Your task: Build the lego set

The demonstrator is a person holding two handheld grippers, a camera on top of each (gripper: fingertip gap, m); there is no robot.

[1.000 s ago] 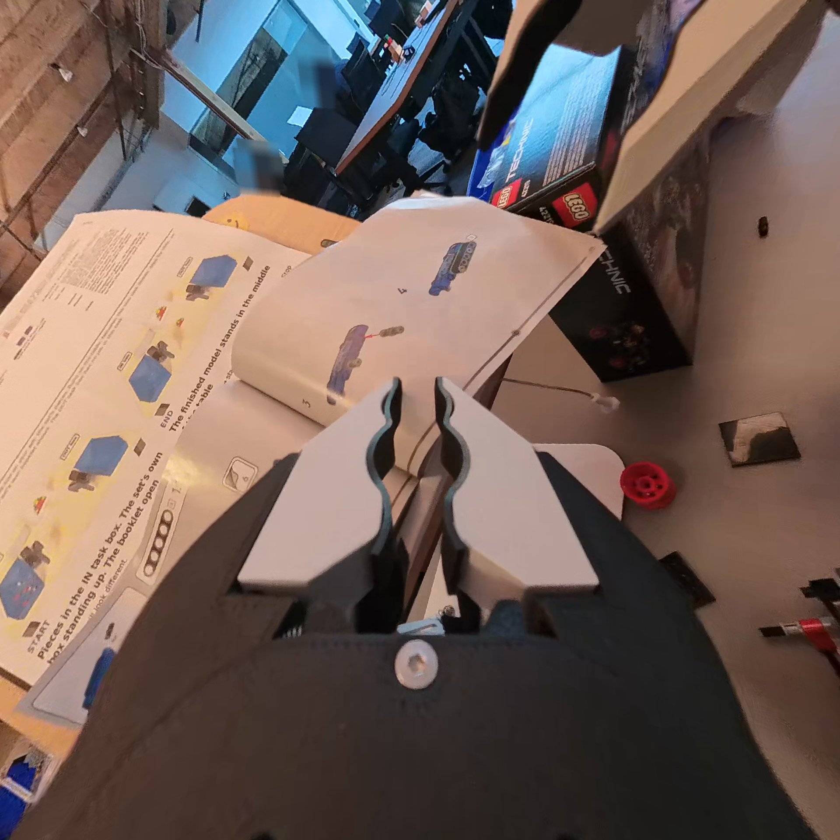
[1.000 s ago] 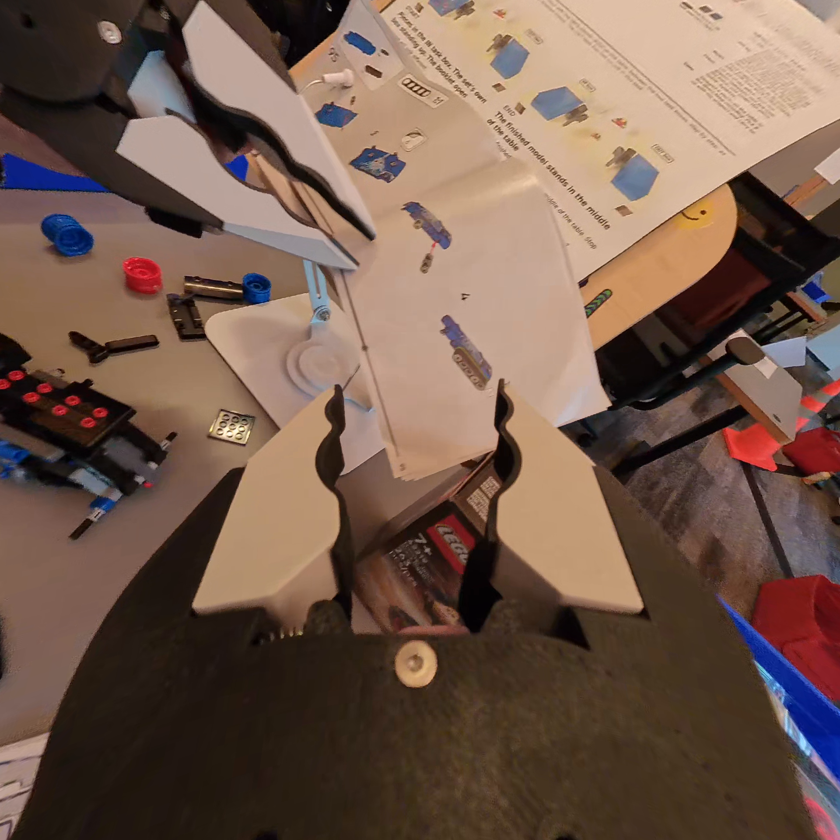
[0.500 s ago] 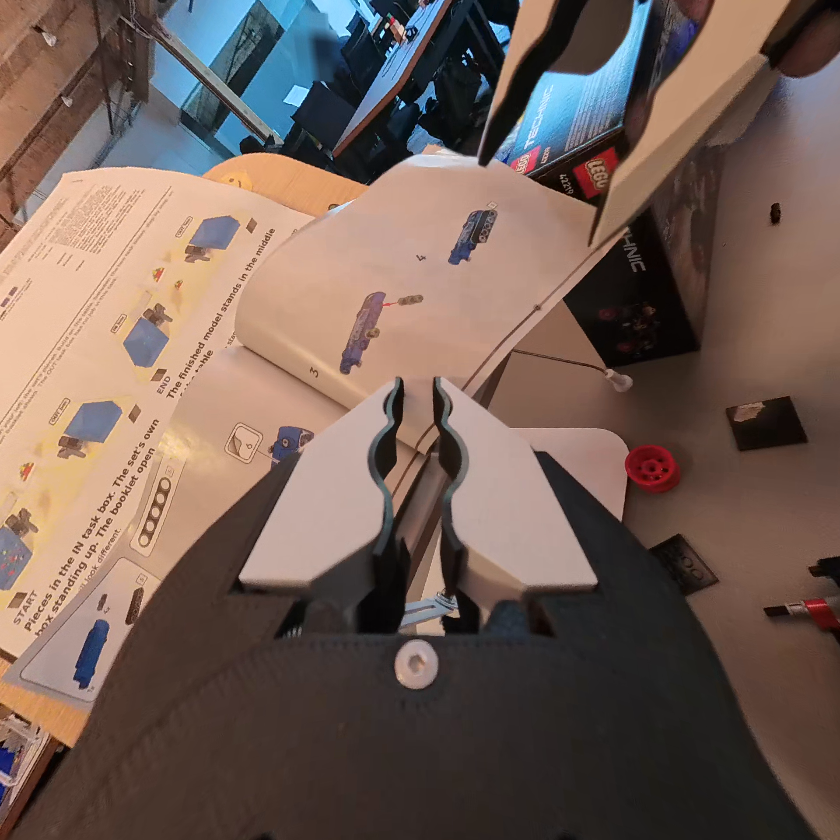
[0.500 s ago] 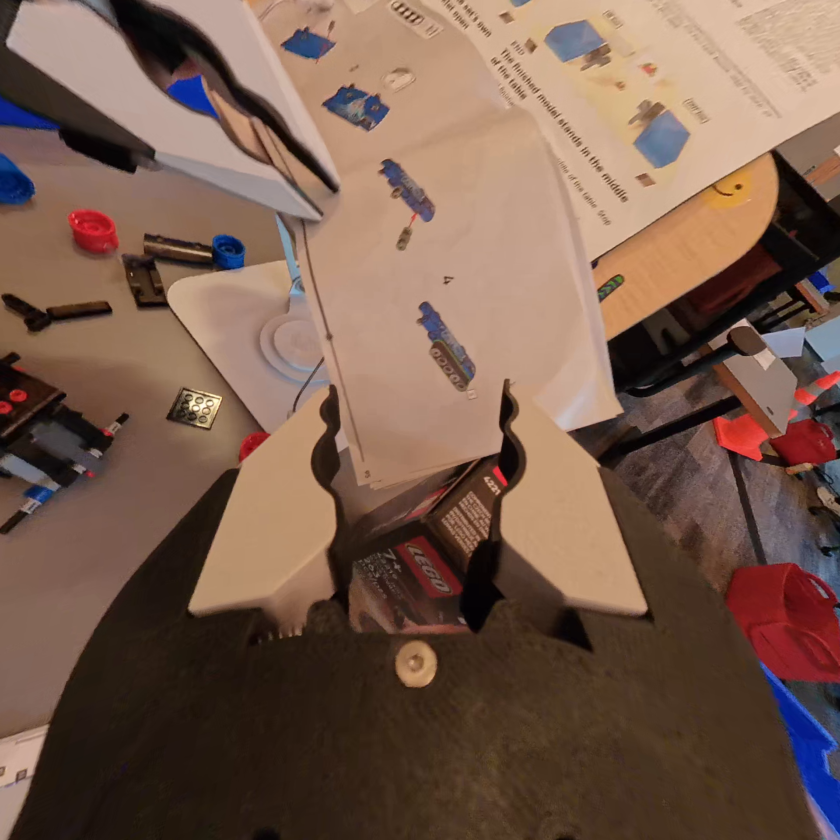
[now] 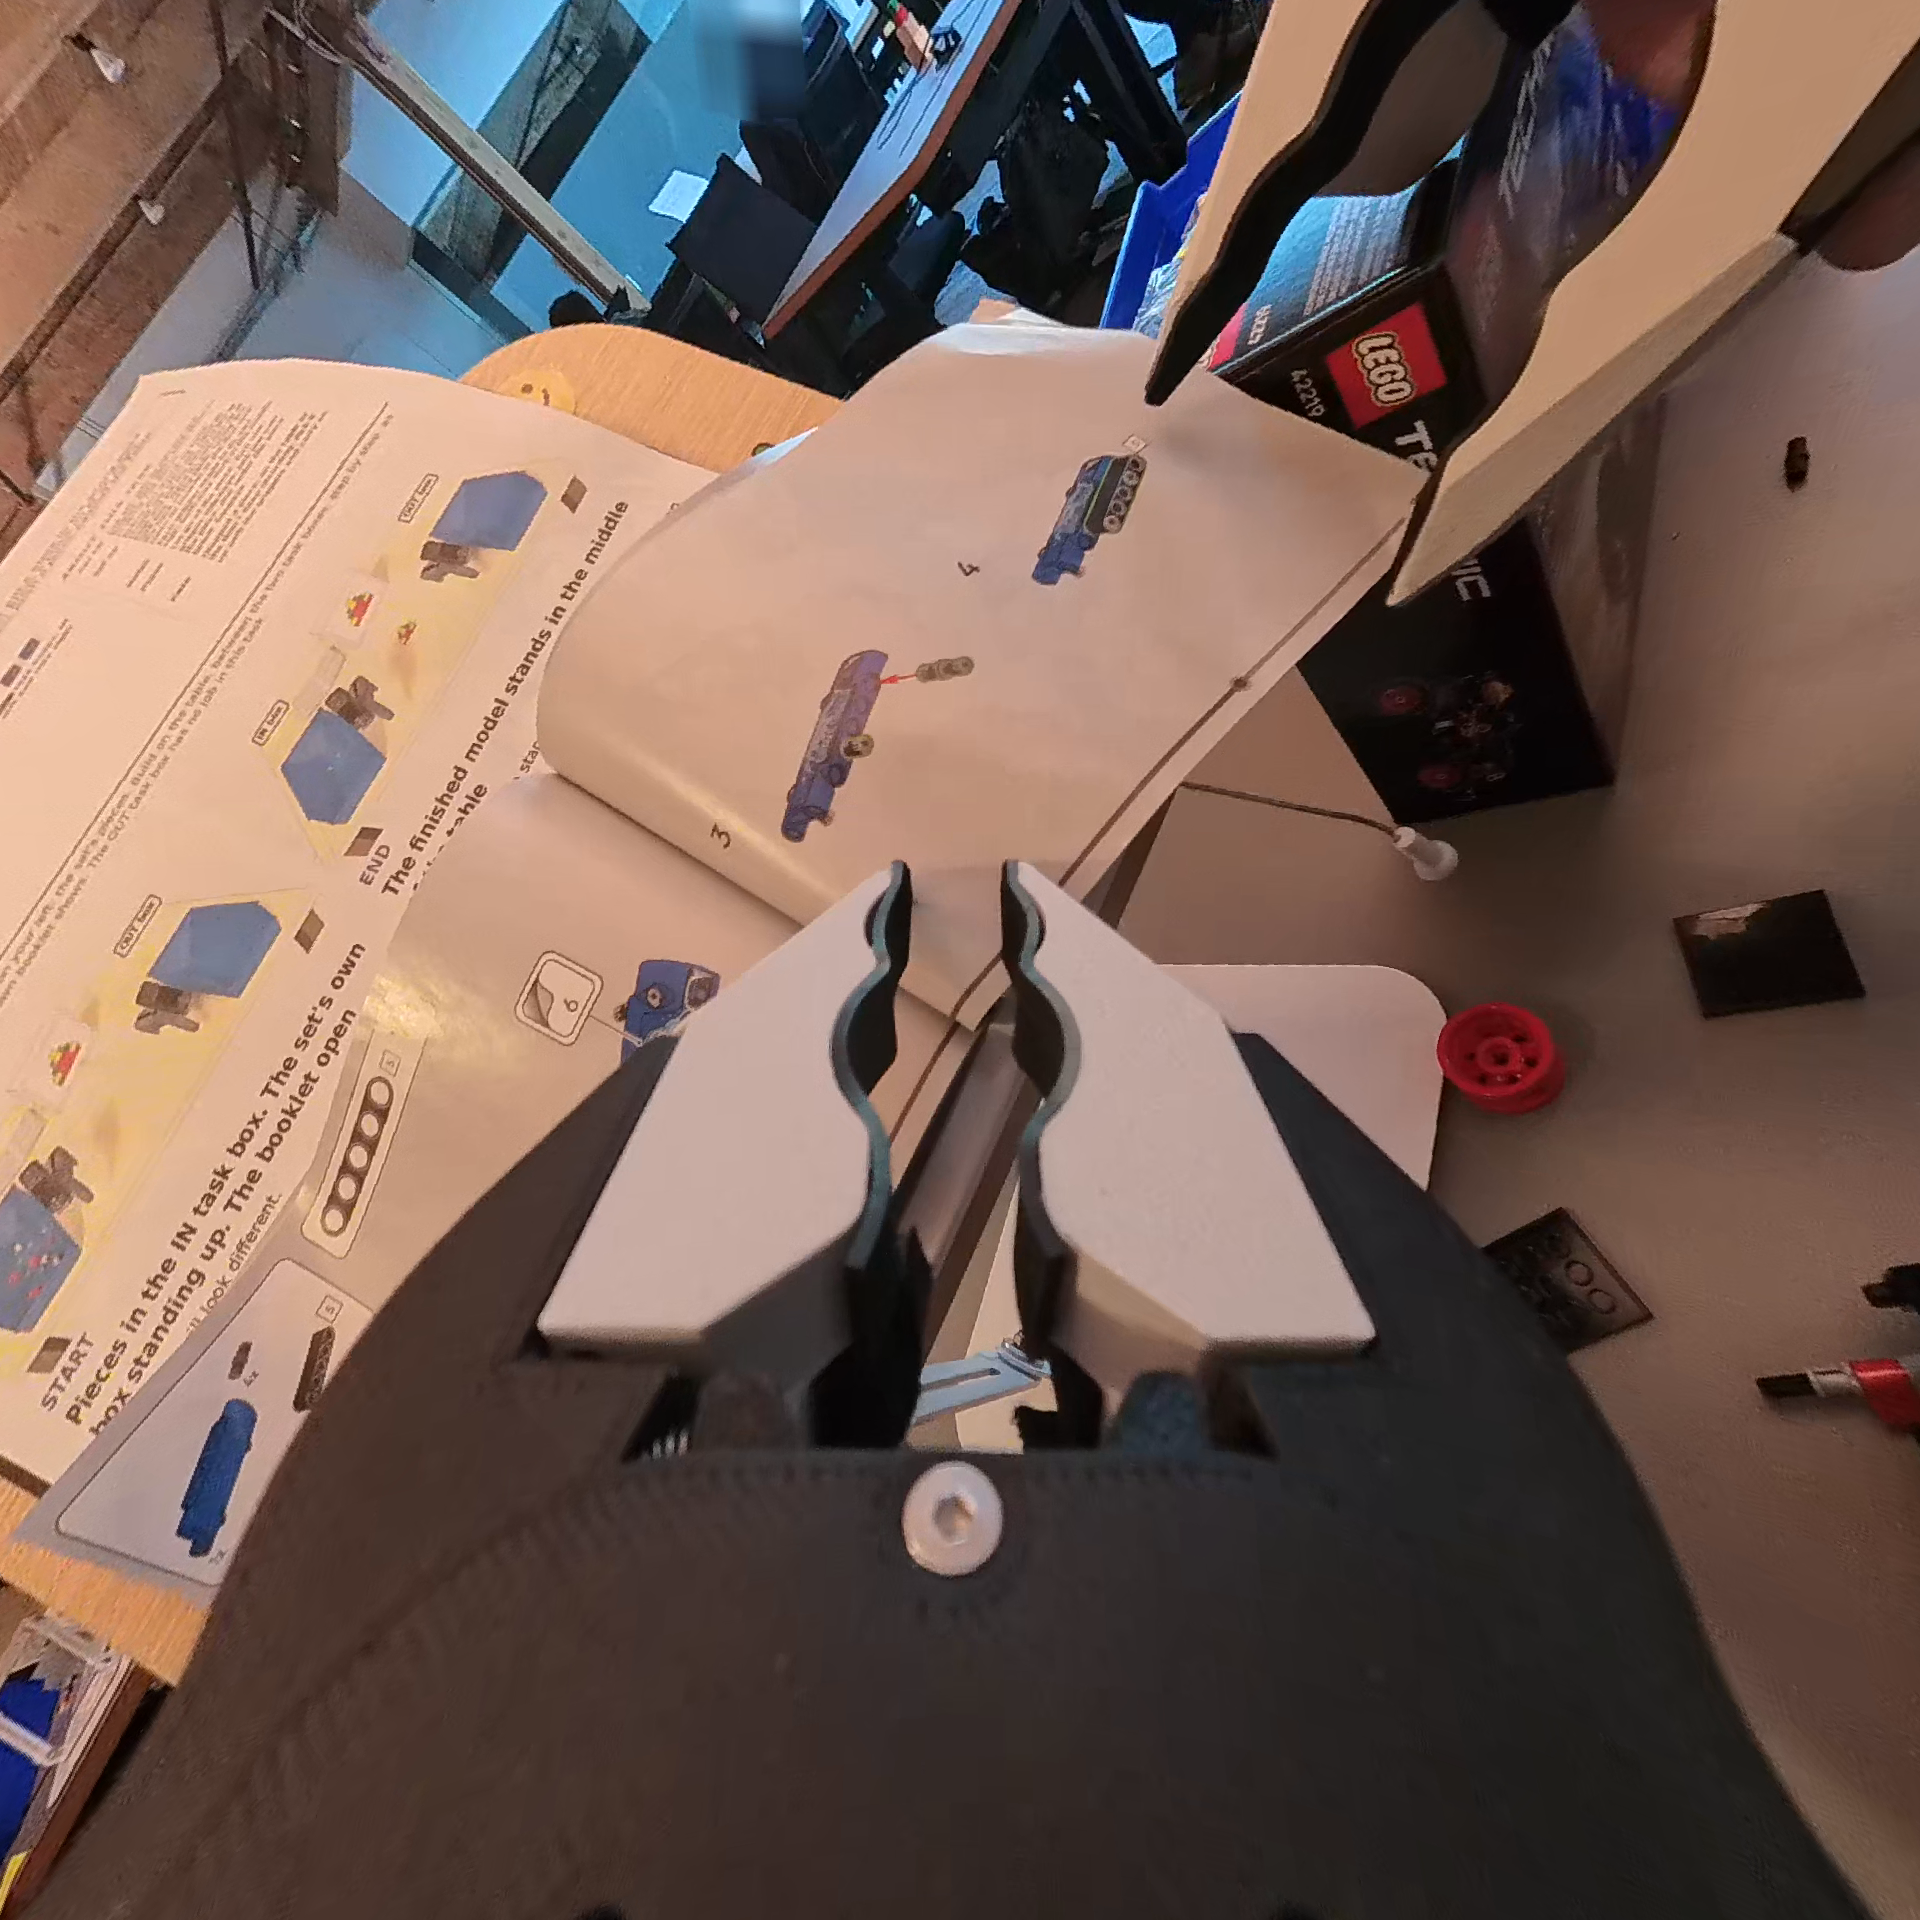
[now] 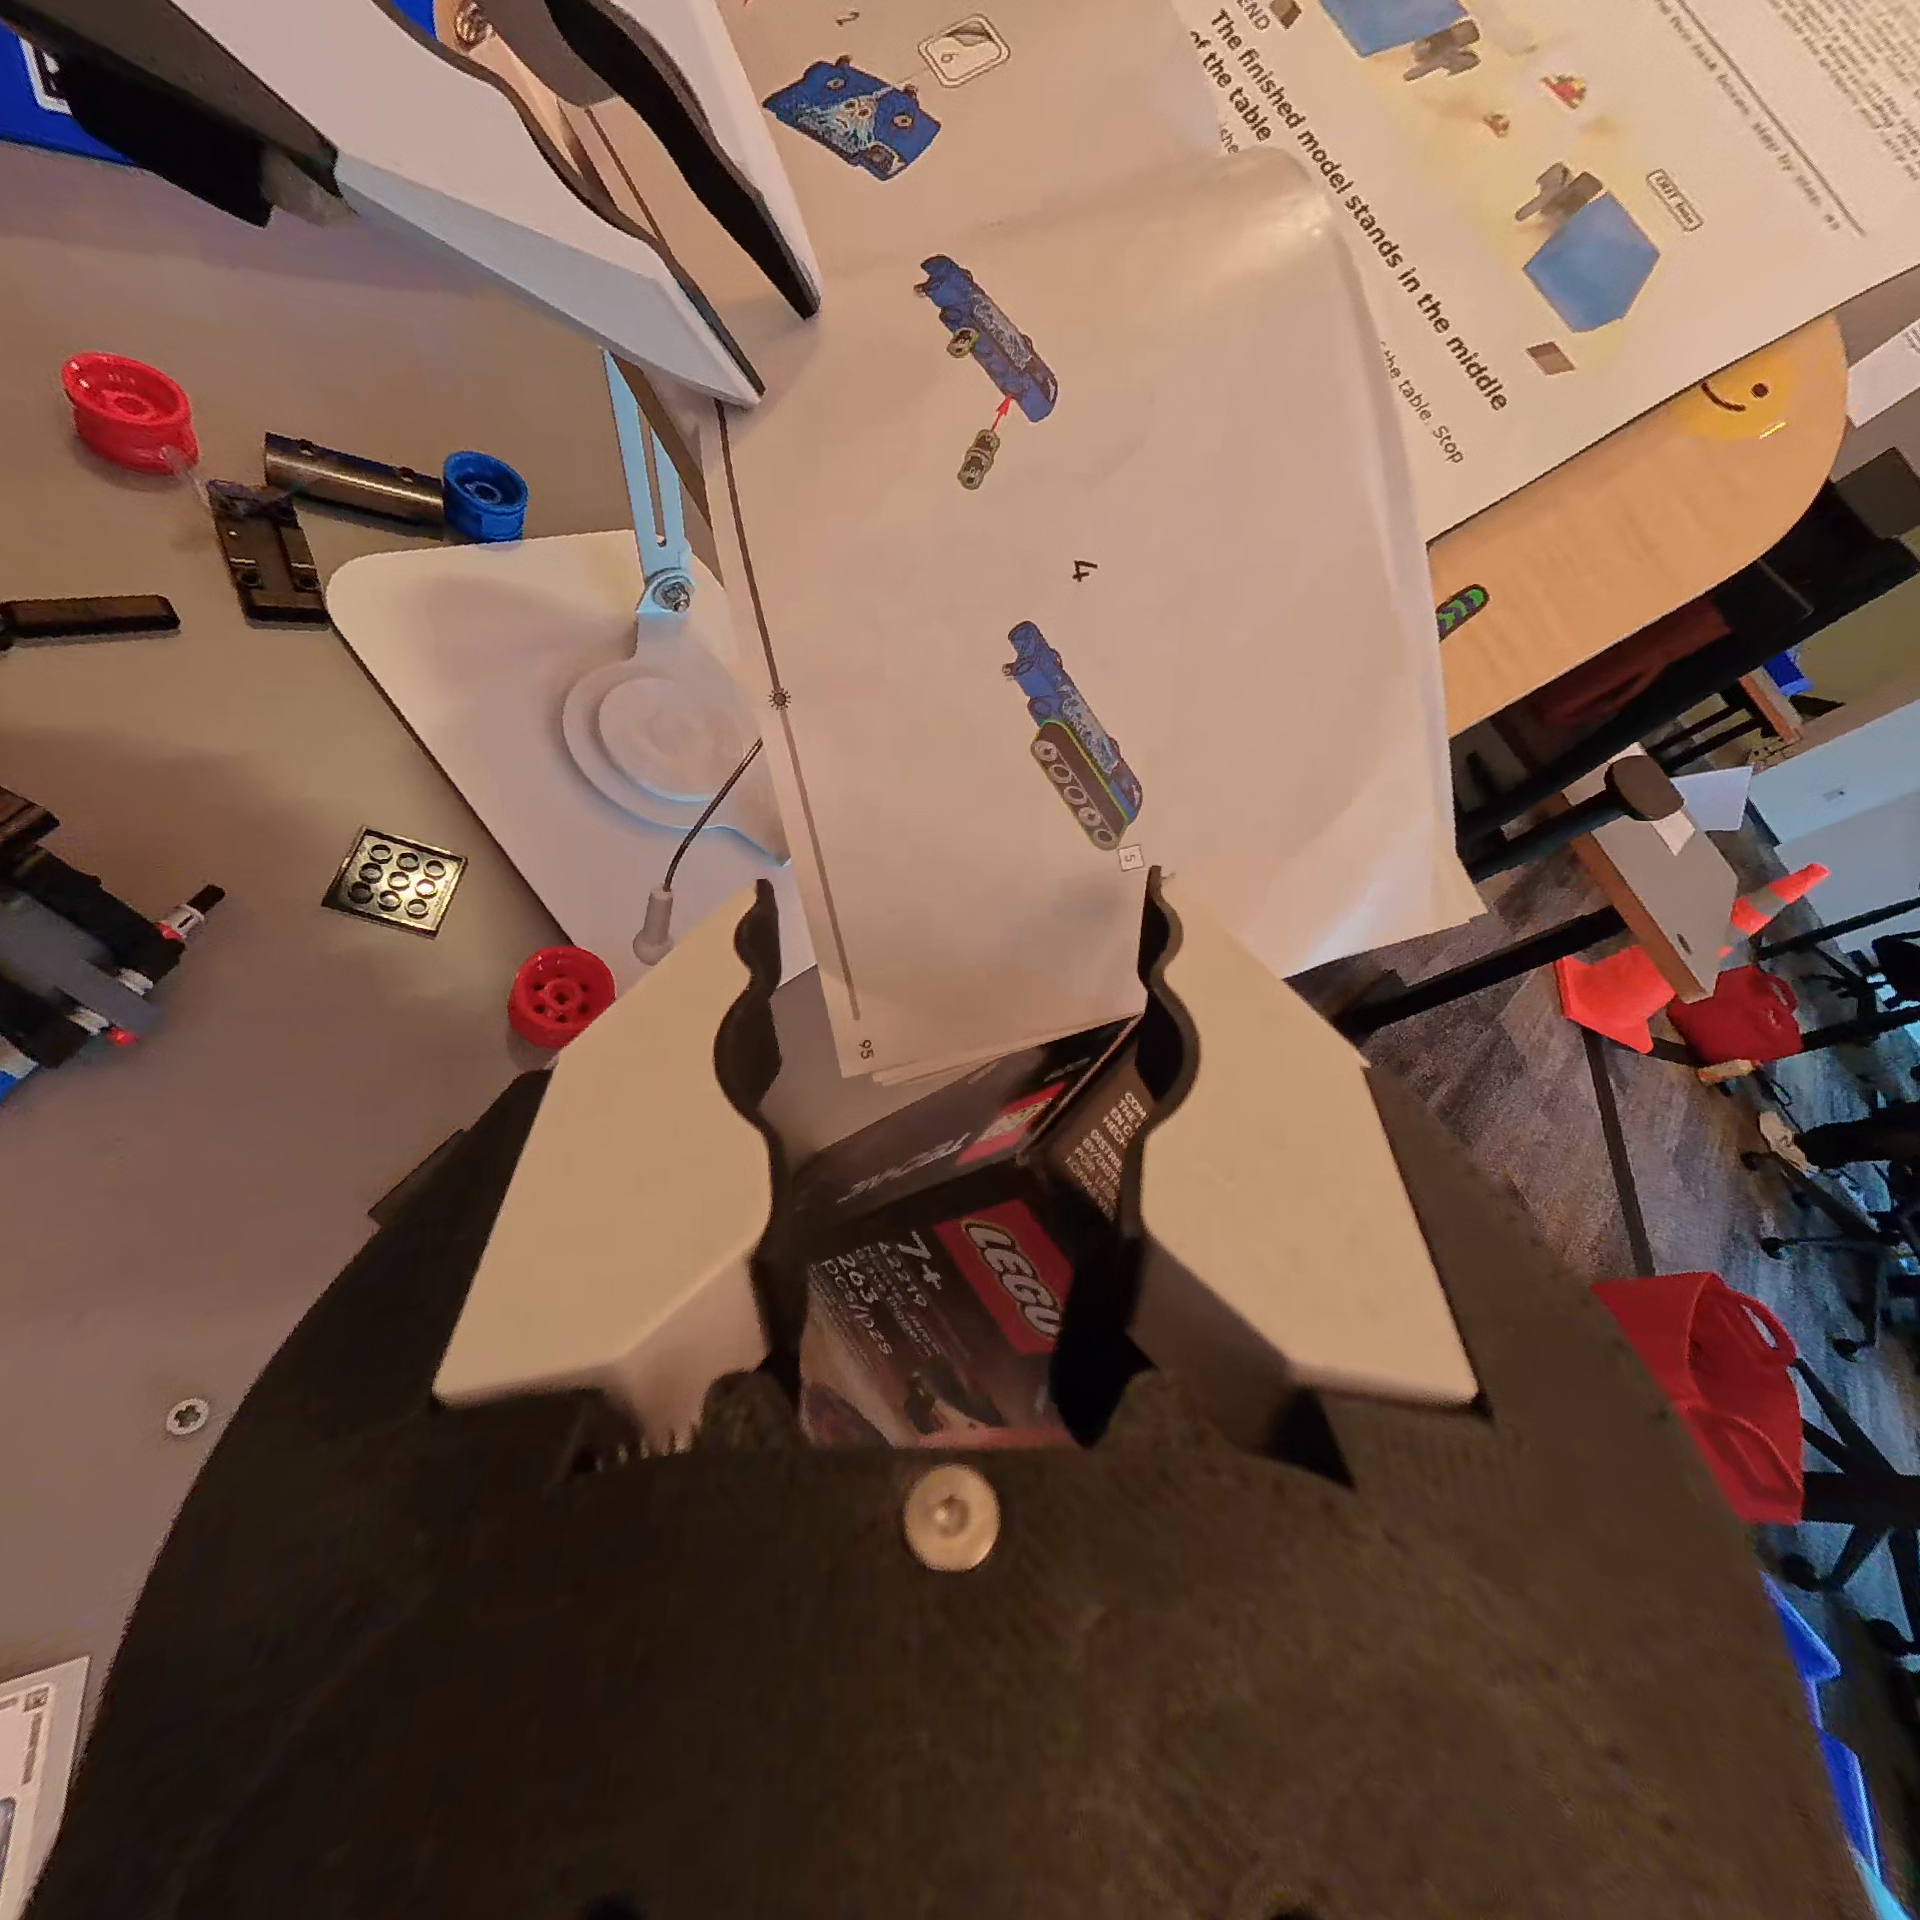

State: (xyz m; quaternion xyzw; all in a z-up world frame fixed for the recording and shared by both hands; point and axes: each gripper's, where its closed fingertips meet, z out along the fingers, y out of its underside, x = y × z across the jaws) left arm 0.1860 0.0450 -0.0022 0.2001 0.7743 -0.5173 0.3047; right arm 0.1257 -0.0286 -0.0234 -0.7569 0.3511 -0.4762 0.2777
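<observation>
Table (image 6: 208, 1195): grey, spread below both grippers, with loose parts to the left of the right gripper.
Sheet (image 5: 208, 727): a large printed sheet is seen to the left of the left gripper, under the booklet.
Booklet (image 5: 935, 623): held open just ahead of the left gripper, with one page raised and curled. Its far corner now lies at the right gripper's fingertips, where a second ago it was short of them.
Box (image 6: 935, 1299): the dark set box is framed between and beneath the right gripper's fingers, more fully than a second ago.
Left gripper (image 5: 951, 883): narrowly parted, its gap unchanged. The booklet's spine edge runs between the fingers, but it cannot be told whether that edge is gripped.
Right gripper (image 6: 956, 904): spread wide and empty, brought closer to the page edge.
Model (image 6: 62, 966): a partly built black assembly is left untouched, well to the right gripper's left.
Wheel (image 6: 561, 992): red, just left of the right gripper.
Meaning: a page turn is judged to be under way. No parts are being joined yet.
</observation>
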